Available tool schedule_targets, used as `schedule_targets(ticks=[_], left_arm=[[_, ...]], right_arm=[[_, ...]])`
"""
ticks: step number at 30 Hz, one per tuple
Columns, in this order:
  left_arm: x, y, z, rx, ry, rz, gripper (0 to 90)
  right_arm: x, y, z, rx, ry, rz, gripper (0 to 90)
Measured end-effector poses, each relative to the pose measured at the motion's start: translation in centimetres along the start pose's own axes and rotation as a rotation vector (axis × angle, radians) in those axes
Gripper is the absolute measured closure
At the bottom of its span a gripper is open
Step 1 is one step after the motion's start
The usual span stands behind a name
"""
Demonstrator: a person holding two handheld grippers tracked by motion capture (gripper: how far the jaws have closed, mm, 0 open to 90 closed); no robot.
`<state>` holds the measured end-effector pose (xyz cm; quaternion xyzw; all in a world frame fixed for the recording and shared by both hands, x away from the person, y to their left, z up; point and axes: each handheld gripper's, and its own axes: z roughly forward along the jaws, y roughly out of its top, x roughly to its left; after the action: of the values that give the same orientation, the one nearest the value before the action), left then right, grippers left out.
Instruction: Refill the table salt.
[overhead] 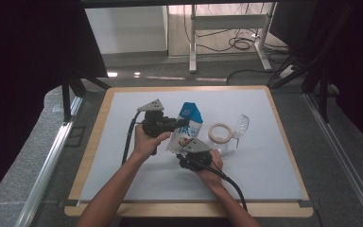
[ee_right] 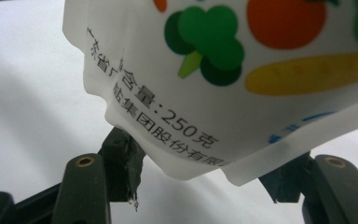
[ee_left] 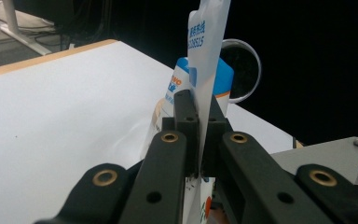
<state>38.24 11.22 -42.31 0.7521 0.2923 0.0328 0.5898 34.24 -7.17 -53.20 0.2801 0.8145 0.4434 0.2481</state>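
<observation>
The ring [overhead: 220,133] and clear lid [overhead: 241,126] crowd the pouch's [overhead: 185,127] right; its left looks open.

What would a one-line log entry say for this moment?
left gripper: shut on pouch edge | right gripper: open around pouch bottom | ring, clear glass: on table

On the table [overhead: 123,165], the pouch [overhead: 187,128] sits near the middle, with the left gripper [overhead: 179,124] at its left edge and the right gripper [overhead: 185,152] just before its near end. To the pouch's right lies the ring [overhead: 220,133], and right of the ring, touching or just beside it, the glass [overhead: 240,126]. Behind the table, across the floor, stands a desk frame [overhead: 227,33] with cables under it.
</observation>
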Motion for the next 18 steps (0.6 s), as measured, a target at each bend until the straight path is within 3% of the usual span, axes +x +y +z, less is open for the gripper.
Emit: schedule_targets(ticks=[8, 18], left_arm=[[0.3, 0.2, 0.8, 0.009, 0.005, -0.017, 89.6], [0.5, 0.5, 1.9, 0.036, 0.001, -0.011, 89.6]], right_arm=[[0.0, -0.1, -0.3, 0.010, 0.061, 0.068, 41.4], [-0.3, -0.6, -0.6, 0.011, 0.056, 0.103, 41.9]])
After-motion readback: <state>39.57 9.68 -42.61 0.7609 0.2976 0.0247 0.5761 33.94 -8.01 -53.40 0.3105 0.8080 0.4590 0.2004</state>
